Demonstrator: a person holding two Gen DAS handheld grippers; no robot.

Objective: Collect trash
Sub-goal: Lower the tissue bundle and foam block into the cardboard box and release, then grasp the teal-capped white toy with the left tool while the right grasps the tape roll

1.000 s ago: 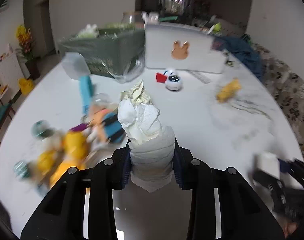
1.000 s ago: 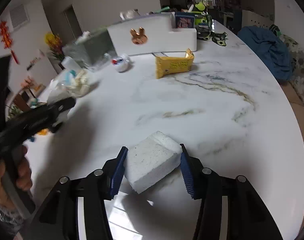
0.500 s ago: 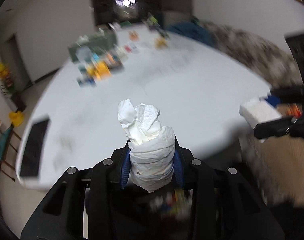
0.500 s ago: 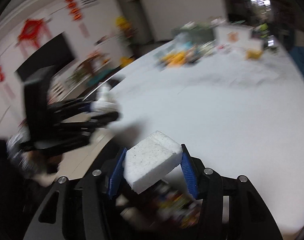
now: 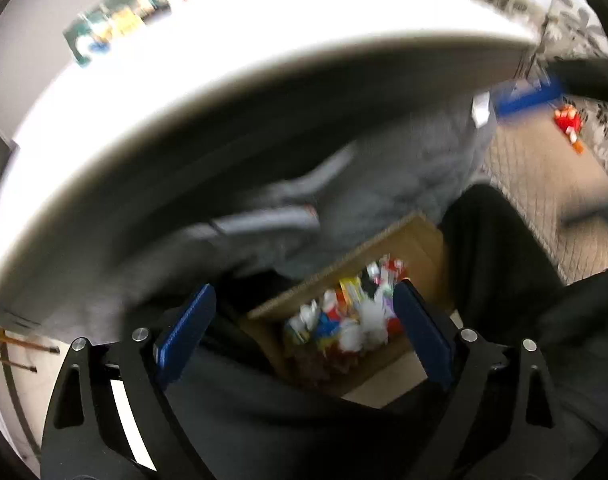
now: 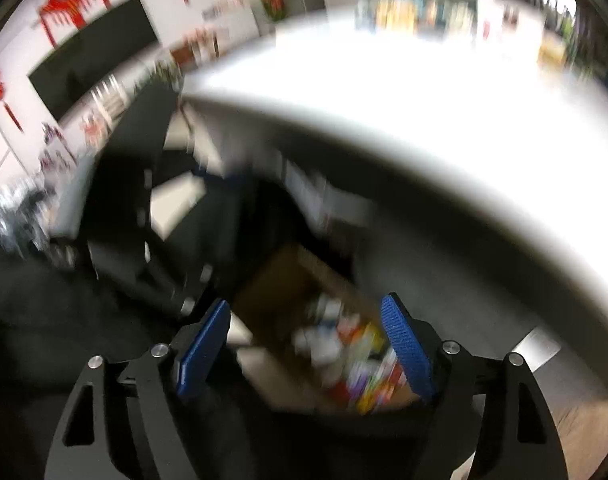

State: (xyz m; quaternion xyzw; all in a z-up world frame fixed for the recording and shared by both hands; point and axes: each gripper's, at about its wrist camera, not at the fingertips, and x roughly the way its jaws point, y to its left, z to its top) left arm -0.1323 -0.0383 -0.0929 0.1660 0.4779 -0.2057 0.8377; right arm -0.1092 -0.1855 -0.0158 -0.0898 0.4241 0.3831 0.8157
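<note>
A brown cardboard box stands on the floor under the table edge, full of colourful trash. My left gripper is open and empty, right above the box. In the right wrist view the same box with blurred trash lies below my right gripper, which is also open and empty. The tissue wad and the white foam block are no longer between the pads; I cannot pick them out in the blurred box.
The white marble table curves overhead in both views, with blurred items at its far side. Dark trouser legs flank the box. The other gripper's black body is at left. Tiled floor lies to the right.
Both grippers swung off the table down to the box on the floor and opened. The tissue wad and the foam block have left the jaws.
</note>
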